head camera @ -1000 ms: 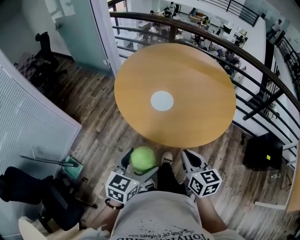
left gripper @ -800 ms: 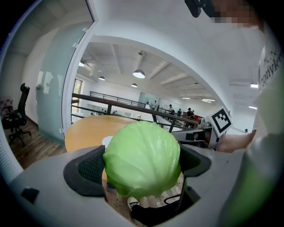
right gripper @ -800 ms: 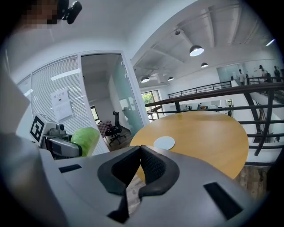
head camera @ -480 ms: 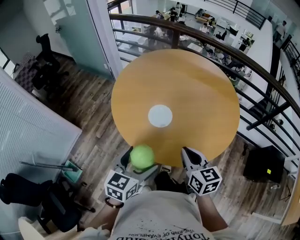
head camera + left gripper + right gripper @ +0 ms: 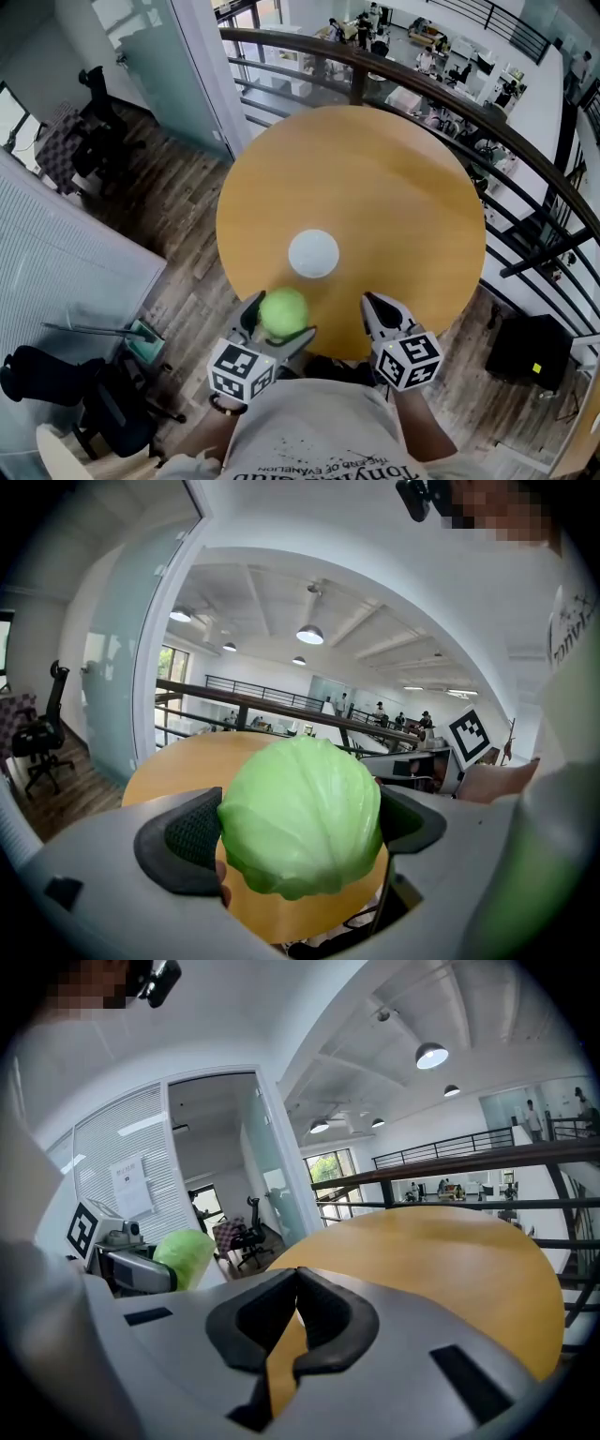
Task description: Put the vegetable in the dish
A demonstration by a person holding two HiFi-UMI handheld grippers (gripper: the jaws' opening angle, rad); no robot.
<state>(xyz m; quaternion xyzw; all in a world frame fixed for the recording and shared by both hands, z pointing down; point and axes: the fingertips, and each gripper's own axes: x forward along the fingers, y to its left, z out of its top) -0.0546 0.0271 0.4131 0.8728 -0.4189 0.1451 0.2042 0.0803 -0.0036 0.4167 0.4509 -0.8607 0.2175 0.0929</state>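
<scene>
A light green cabbage sits between the jaws of my left gripper, which is shut on it over the near edge of the round wooden table. A small white dish lies on the table a little beyond the cabbage. My right gripper hovers at the near edge too, to the right of the left one, shut with nothing in it; its dark pads touch. In the right gripper view the cabbage shows at the left.
A dark curved railing runs behind the table, with an open office floor below it. A glass partition and black office chairs stand at the left on the wood plank floor. My body fills the bottom of the head view.
Both grippers and the held cabbage have come forward from in front of the table to over its near edge. The dish now lies closer to them.
</scene>
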